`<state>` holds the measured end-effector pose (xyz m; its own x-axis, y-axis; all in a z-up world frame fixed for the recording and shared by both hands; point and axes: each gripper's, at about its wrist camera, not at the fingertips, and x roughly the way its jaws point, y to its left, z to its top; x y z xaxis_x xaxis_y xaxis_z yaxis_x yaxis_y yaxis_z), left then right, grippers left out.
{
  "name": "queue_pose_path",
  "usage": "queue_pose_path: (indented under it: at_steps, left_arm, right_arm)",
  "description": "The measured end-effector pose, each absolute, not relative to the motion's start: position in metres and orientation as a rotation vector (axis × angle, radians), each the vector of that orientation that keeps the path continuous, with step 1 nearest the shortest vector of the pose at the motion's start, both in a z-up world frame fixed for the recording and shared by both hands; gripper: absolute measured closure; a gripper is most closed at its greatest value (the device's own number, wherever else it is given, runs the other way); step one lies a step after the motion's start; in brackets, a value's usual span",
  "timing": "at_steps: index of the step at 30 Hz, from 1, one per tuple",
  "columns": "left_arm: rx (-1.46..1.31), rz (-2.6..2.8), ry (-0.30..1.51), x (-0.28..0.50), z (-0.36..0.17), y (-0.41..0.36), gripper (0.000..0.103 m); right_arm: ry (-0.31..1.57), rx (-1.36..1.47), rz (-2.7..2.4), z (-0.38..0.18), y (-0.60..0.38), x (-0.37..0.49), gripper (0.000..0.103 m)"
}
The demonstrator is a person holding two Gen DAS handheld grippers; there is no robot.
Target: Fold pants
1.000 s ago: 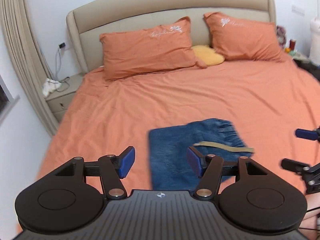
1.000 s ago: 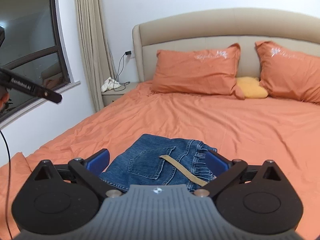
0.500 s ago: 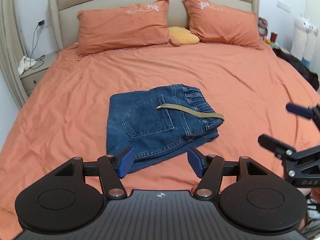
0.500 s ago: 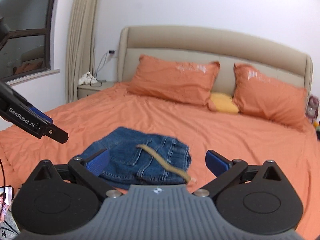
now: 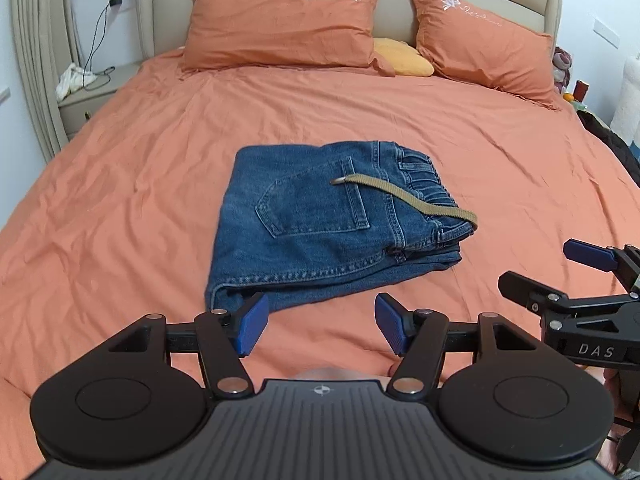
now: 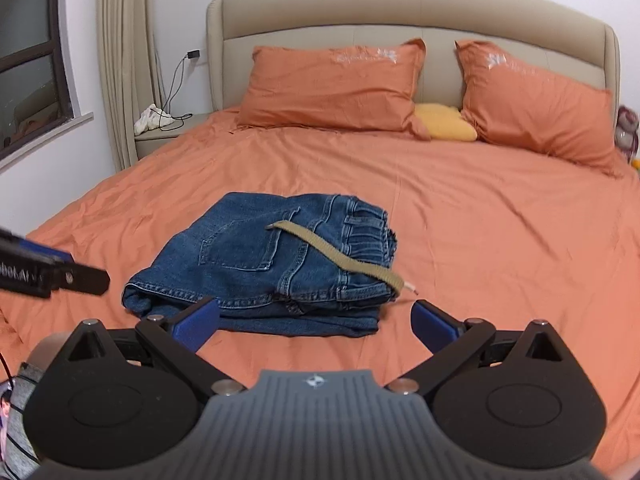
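Left tongs (image 5: 316, 330) and right tongs (image 6: 316, 320) hover level, apart, empty, near folded jeans (image 5: 320, 224).

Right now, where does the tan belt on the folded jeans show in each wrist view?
Left wrist: tan belt right of centre, across the folded jeans.
Right wrist: tan belt at centre, running right and nearer.
Shared landmark: yellow cushion between the pillows.

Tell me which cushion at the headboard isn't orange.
The small yellow cushion, wedged between the two big orange pillows; it alone lacks embroidery.
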<state>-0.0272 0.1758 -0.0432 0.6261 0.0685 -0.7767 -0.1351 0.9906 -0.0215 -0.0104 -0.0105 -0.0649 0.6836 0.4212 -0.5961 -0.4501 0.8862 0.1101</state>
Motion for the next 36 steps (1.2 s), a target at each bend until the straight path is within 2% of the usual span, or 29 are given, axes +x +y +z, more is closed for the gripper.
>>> queue_pose_path:
  at_steps: [7,36]
  left_arm:
    - [-0.074,0.109,0.917,-0.025,-0.055,0.164,0.031]
    - [-0.030,0.128,0.887,-0.033,-0.039,0.144,0.031]
  right_arm:
    - [0.645,-0.071,0.475,-0.063,-0.009,-0.012,0.005]
    - [0.605,-0.026,0.492,-0.053,-0.026,-0.026,0.005]
